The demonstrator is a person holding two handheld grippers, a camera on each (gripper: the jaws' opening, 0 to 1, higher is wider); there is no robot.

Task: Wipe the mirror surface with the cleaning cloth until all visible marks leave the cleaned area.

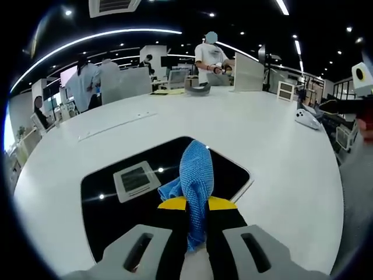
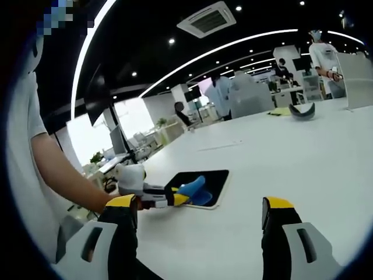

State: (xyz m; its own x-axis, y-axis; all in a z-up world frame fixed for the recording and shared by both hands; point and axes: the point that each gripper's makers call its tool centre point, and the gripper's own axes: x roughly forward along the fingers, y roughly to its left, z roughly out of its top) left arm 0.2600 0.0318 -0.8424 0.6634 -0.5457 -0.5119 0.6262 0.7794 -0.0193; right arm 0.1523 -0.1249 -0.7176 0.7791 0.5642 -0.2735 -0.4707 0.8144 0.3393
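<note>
A dark rectangular mirror (image 1: 111, 192) lies flat on the white table (image 1: 233, 134) and reflects a ceiling vent. My left gripper (image 1: 197, 204) is shut on a blue cleaning cloth (image 1: 195, 169), whose free end stands over the mirror's near right part. In the right gripper view the mirror (image 2: 214, 179) lies at mid-left, with the left gripper (image 2: 175, 198) and the blue cloth (image 2: 197, 189) over its near edge. My right gripper (image 2: 198, 219) hangs open above the bare table (image 2: 280, 151), to the right of the mirror, with nothing between its fingers.
A person's arm (image 2: 64, 175) holds the left gripper. A white device (image 1: 307, 118) lies near the table's right edge. A grey curved object (image 2: 302, 111) and papers sit at the far side. People stand behind the table by screens and partitions.
</note>
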